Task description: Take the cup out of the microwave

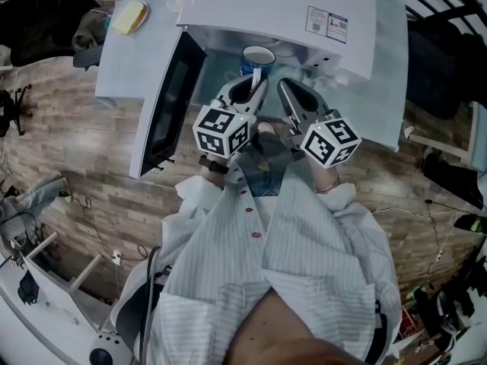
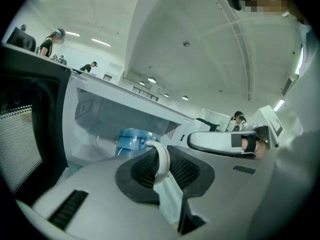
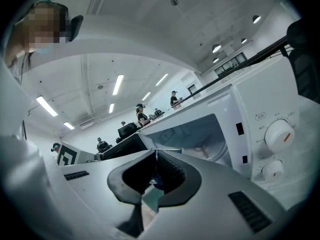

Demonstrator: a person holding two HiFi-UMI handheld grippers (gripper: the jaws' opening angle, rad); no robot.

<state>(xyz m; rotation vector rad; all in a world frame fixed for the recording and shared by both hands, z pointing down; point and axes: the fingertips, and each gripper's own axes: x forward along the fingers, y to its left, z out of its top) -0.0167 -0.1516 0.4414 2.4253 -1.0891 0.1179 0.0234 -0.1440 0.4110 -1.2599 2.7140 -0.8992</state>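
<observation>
A blue cup (image 1: 258,56) with a white rim hangs at the mouth of the white microwave (image 1: 289,14), whose door (image 1: 171,105) stands swung out to the left. My left gripper (image 1: 256,78) is shut on the cup's white handle (image 2: 161,160); the blue cup body (image 2: 131,140) shows just beyond the pads, in front of the cavity (image 2: 100,114). My right gripper (image 1: 283,84) is beside it on the right, its jaws shut and touching at the tips with nothing between them (image 3: 155,153). The right gripper view shows the open cavity (image 3: 200,136) ahead.
The microwave stands on a pale table (image 1: 122,59) that carries a yellow object (image 1: 129,17) at its back left. Two control knobs (image 3: 279,134) sit on the panel right of the cavity. The dark door (image 2: 30,129) stands at the left. Cables lie on the wooden floor (image 1: 68,166).
</observation>
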